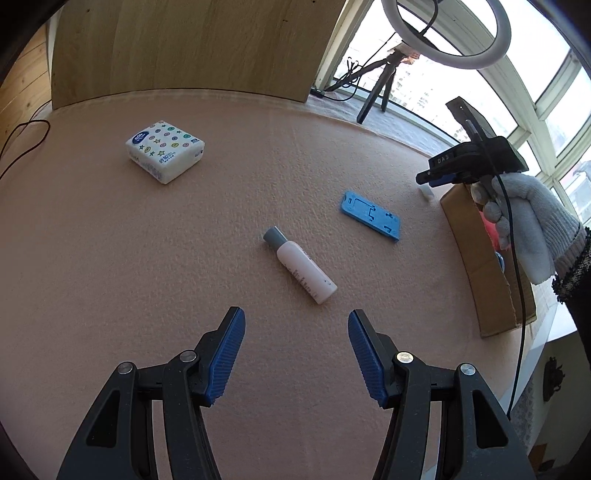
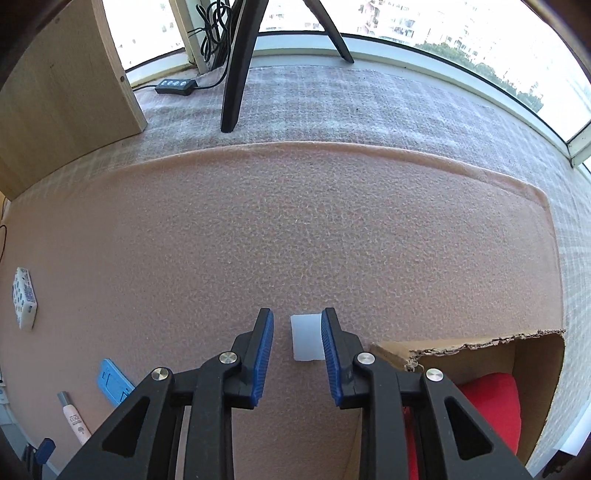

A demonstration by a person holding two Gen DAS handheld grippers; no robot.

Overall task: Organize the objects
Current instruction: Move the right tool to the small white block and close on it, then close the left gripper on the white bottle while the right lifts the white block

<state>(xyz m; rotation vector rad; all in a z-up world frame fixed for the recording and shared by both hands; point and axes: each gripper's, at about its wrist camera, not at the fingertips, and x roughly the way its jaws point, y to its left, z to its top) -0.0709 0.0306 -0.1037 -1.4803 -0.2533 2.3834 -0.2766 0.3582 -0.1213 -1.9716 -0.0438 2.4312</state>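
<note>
My left gripper [image 1: 297, 317] hangs open over the pink felt mat [image 1: 147, 277], with nothing between its blue pads. Just ahead of it a white bottle [image 1: 301, 271] with a grey cap lies on its side. Beyond that lies a flat blue plastic plate [image 1: 371, 215], and a tissue pack [image 1: 164, 149] sits at the far left. My right gripper [image 2: 298, 317] points steeply down with a small white block [image 2: 306, 341] between its jaws. The right pad is at the block's edge; a gap separates the left pad from it. A gloved hand [image 1: 528, 221] holds that gripper.
An open cardboard box [image 2: 461, 347] with something red [image 2: 491, 406] inside stands right of the white block. A wooden panel [image 1: 184, 48] backs the mat. Tripod legs [image 2: 232, 74], a cable remote [image 2: 175, 86] and a ring light [image 1: 447, 33] stand by the window.
</note>
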